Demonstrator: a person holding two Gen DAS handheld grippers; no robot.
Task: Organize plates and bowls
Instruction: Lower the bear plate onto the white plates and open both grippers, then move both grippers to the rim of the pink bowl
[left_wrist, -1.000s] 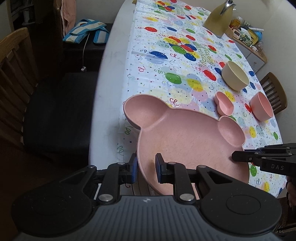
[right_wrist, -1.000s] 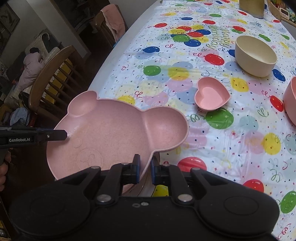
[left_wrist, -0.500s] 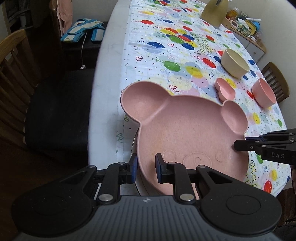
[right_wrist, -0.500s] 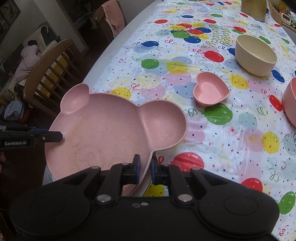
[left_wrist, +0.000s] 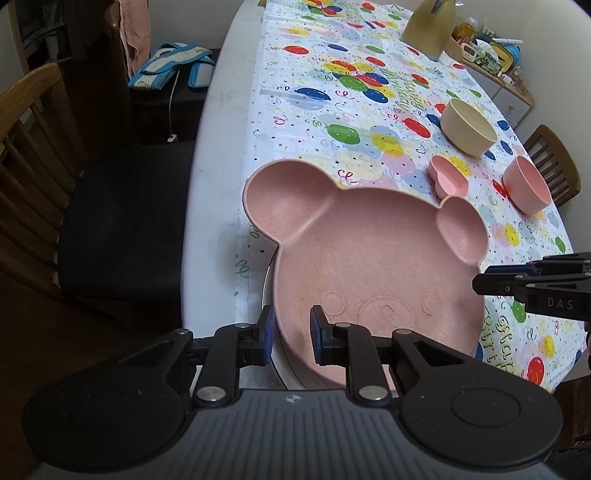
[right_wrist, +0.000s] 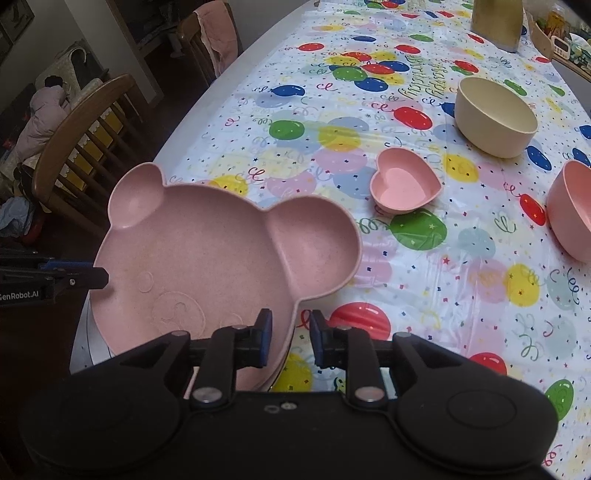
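Note:
A pink bear-shaped plate (left_wrist: 369, 254) lies at the near end of the table, on top of a white plate whose rim (left_wrist: 267, 288) shows under it; it also shows in the right wrist view (right_wrist: 207, 254). My left gripper (left_wrist: 289, 338) is open with its jaws astride the bear plate's near left rim. My right gripper (right_wrist: 290, 336) is open astride the plate's right rim. A pink heart bowl (right_wrist: 404, 184), a cream bowl (right_wrist: 495, 116) and a pink round bowl (right_wrist: 572, 210) stand beyond.
The table carries a balloon-print cloth (left_wrist: 354, 96). A tan pitcher (left_wrist: 428, 26) stands at the far end. Wooden chairs (left_wrist: 33, 147) stand to the left, another chair (left_wrist: 554, 162) to the right. A cluttered sideboard (left_wrist: 491, 62) is at the back right.
The bear plate has come down flatter onto the white plate. Both grippers have opened wider around its rim and drawn back slightly.

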